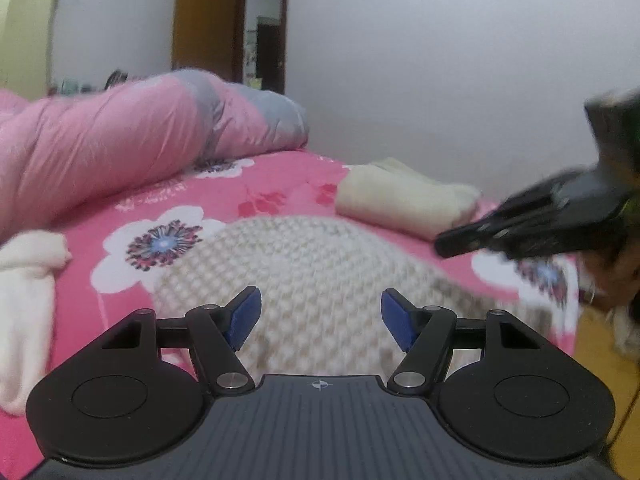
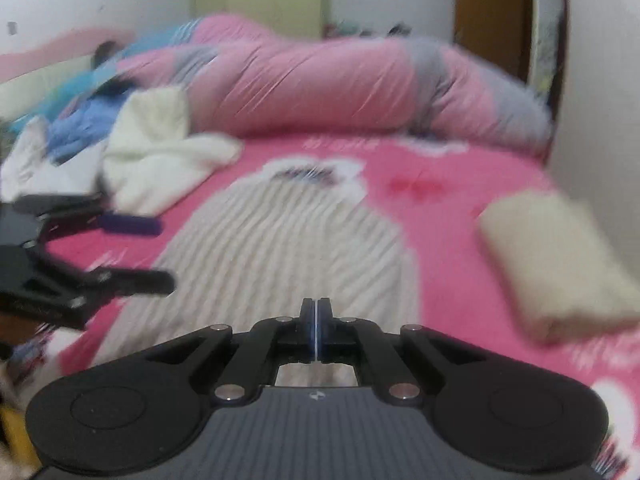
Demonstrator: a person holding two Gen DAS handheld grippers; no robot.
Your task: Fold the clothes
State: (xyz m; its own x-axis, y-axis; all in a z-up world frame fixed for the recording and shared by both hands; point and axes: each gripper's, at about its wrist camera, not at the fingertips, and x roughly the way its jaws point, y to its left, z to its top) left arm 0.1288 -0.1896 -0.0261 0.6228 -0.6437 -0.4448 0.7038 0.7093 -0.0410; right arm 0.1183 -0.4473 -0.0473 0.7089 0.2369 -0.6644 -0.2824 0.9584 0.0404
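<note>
The left tongs (image 1: 320, 314) stand wide over a cream knit (image 1: 304, 264) spread flat on the pink bed (image 1: 280, 188). The right tongs (image 2: 316, 330) are pressed together, apparently on nothing, though blur hides the tips. A folded beige garment (image 2: 560, 264) lies beside the knit, near the wall.

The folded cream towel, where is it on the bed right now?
The folded cream towel lies on the pink floral bedspread at the right of both views, next to the wall, just beyond the knitted sweater.
</note>
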